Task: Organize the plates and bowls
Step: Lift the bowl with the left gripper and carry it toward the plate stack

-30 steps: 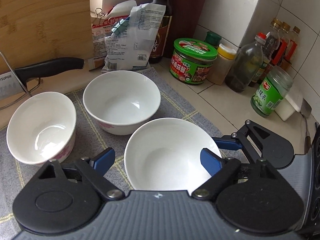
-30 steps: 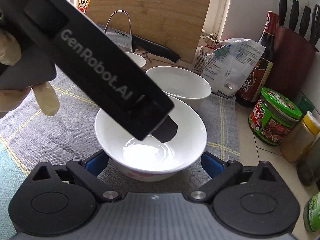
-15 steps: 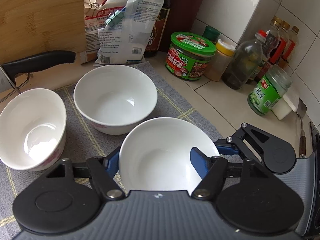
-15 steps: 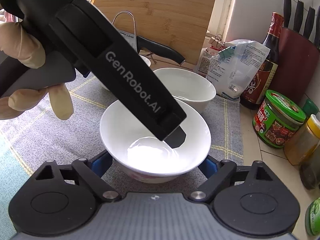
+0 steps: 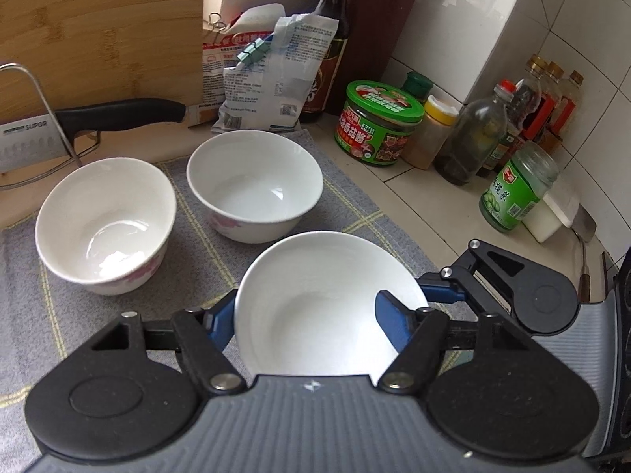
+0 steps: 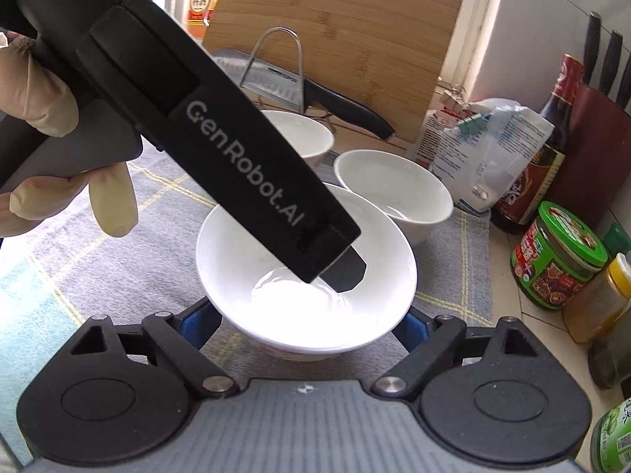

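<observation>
Three white bowls stand on a grey checked mat [image 5: 355, 205]. My left gripper [image 5: 303, 319] is shut on the nearest bowl [image 5: 315, 276], its left pad outside the wall and its right pad [image 5: 390, 323] inside. In the right wrist view my right gripper [image 6: 303, 323] is shut on the same bowl [image 6: 374, 276], one blue pad against each outer side. The left gripper's black body reaches into the bowl there, with its fingertip [image 6: 347, 272] near the bottom. The middle bowl [image 5: 252, 185] and the left bowl [image 5: 106, 224] sit behind, upright and apart.
A cleaver [image 5: 118, 116] rests in a wire rack before a wooden board [image 5: 98, 31]. Clipped bags [image 5: 272, 82], a dark bottle [image 5: 331, 39], a green-lidded jar [image 5: 378, 122] and several bottles line the tiled counter at right. A gloved hand [image 6: 47, 102] holds the left gripper.
The left gripper's jaws closed onto the nearest bowl, one pad going inside. The right gripper's jaws narrowed against its sides. Both views have drawn back a little from the other bowls.
</observation>
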A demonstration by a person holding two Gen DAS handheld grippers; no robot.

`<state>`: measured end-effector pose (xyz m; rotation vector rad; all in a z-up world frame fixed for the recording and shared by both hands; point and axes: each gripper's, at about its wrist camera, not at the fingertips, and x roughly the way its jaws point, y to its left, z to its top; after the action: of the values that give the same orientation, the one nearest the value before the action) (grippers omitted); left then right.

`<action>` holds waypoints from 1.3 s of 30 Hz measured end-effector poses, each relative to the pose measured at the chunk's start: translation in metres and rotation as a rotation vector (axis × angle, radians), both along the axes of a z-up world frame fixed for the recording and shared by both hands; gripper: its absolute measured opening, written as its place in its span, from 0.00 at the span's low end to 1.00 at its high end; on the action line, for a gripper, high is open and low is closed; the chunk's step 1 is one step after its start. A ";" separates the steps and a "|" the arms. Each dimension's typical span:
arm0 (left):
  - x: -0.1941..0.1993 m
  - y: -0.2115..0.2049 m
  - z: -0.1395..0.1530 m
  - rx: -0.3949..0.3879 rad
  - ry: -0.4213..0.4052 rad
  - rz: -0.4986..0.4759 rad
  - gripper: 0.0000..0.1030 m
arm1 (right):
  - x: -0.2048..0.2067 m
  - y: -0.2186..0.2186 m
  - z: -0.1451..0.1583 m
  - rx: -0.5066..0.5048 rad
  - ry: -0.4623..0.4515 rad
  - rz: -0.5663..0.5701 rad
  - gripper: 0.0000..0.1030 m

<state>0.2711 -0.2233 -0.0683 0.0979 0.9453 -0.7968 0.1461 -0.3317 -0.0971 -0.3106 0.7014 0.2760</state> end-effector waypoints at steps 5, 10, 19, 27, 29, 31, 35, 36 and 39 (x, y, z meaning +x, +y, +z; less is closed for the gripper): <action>-0.013 0.033 0.005 -0.007 -0.003 0.051 0.69 | -0.007 0.022 0.006 0.006 0.006 0.059 0.91; -0.022 0.072 0.007 0.001 0.002 0.105 0.69 | -0.010 0.055 0.007 0.000 0.013 0.130 0.91; -0.030 0.135 0.007 0.030 0.003 0.198 0.70 | -0.007 0.118 0.005 0.008 0.026 0.241 0.91; -0.031 0.181 0.005 0.054 0.002 0.255 0.70 | 0.005 0.163 0.001 0.027 0.042 0.304 0.91; -0.029 0.189 0.003 0.058 0.007 0.266 0.70 | 0.006 0.174 -0.001 0.024 0.045 0.317 0.91; -0.028 0.196 0.001 0.057 0.012 0.274 0.70 | 0.008 0.181 -0.003 0.026 0.050 0.327 0.91; -0.026 0.206 -0.004 0.059 0.020 0.283 0.70 | 0.008 0.191 -0.009 0.026 0.061 0.332 0.91; -0.026 0.207 -0.005 0.058 0.022 0.284 0.70 | 0.008 0.193 -0.010 0.025 0.062 0.332 0.91; -0.024 0.212 -0.008 0.051 0.034 0.284 0.70 | 0.009 0.199 -0.012 0.023 0.072 0.332 0.91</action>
<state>0.2474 -0.0112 -0.0767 -0.0064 0.9862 -0.5136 0.1547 -0.1330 -0.1093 -0.3972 0.7157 0.6123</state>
